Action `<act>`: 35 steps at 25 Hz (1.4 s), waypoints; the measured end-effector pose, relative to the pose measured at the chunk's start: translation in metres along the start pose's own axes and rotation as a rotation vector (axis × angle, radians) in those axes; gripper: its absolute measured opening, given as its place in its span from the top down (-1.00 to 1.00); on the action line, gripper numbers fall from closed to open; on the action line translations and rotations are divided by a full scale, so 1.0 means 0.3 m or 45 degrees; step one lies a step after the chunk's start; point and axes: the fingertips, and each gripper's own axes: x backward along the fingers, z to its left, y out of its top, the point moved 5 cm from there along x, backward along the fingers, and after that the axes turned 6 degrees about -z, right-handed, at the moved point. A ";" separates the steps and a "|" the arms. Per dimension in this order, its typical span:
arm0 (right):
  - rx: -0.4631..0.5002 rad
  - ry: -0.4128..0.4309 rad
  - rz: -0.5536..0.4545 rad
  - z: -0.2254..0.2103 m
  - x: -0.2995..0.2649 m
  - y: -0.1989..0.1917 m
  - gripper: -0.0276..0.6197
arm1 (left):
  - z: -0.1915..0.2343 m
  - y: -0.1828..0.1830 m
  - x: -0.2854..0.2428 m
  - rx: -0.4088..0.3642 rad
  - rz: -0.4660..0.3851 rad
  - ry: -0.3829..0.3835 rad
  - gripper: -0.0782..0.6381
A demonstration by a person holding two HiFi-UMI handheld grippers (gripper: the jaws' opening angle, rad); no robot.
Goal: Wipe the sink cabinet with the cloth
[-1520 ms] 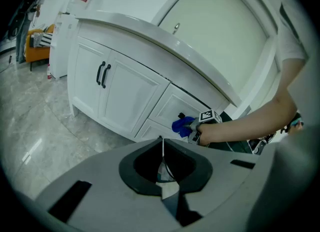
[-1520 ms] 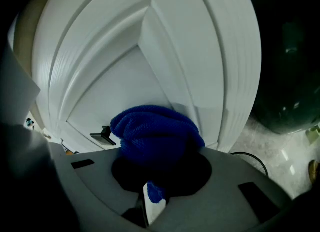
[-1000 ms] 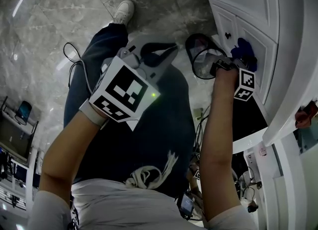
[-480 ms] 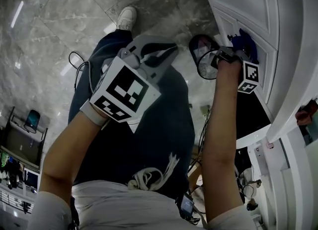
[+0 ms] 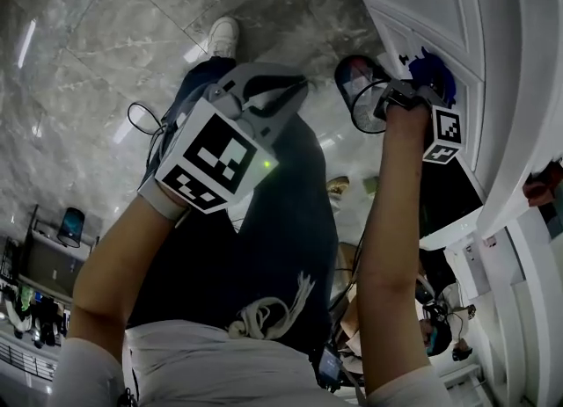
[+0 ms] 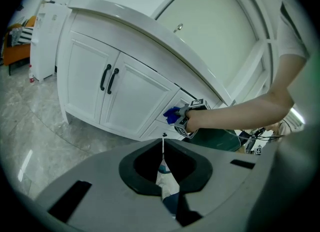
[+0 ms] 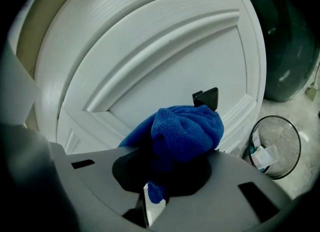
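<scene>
The blue cloth [image 7: 186, 130] is bunched in my right gripper [image 7: 167, 163], which is shut on it. The cloth presses against a white panelled drawer front of the sink cabinet [image 7: 150, 60], just below a black knob [image 7: 207, 97]. In the head view the right gripper [image 5: 412, 90] holds the cloth [image 5: 435, 69] against the cabinet [image 5: 440, 1] at the upper right. My left gripper [image 5: 295, 89] hovers over the person's lap, away from the cabinet. In its own view the left gripper [image 6: 163, 143] is shut with nothing held, and it faces the cabinet doors [image 6: 120, 95] and the cloth [image 6: 171, 114].
A wire waste bin [image 7: 275, 146] with paper in it stands on the marble floor [image 5: 106, 36] beside the cabinet. A dark green container [image 7: 290, 40] stands past the cabinet's end. Two cabinet doors carry black handles [image 6: 108, 78]. Cables hang near the person's legs.
The right gripper with the cloth has slid a little way up along the drawer front. The left gripper has stayed roughly in place, and the head view has shifted slightly.
</scene>
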 end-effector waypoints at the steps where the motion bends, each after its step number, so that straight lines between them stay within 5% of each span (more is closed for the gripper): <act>1: -0.007 -0.003 -0.003 -0.001 0.002 0.006 0.73 | -0.002 0.006 -0.005 -0.004 0.003 -0.007 0.74; 17: -0.049 0.063 0.004 0.059 0.087 0.107 0.73 | -0.085 0.111 -0.048 -0.082 0.044 -0.117 0.74; 35: -0.148 0.206 0.080 -0.044 0.115 0.194 0.73 | -0.304 0.080 -0.182 -0.138 0.095 -0.135 0.74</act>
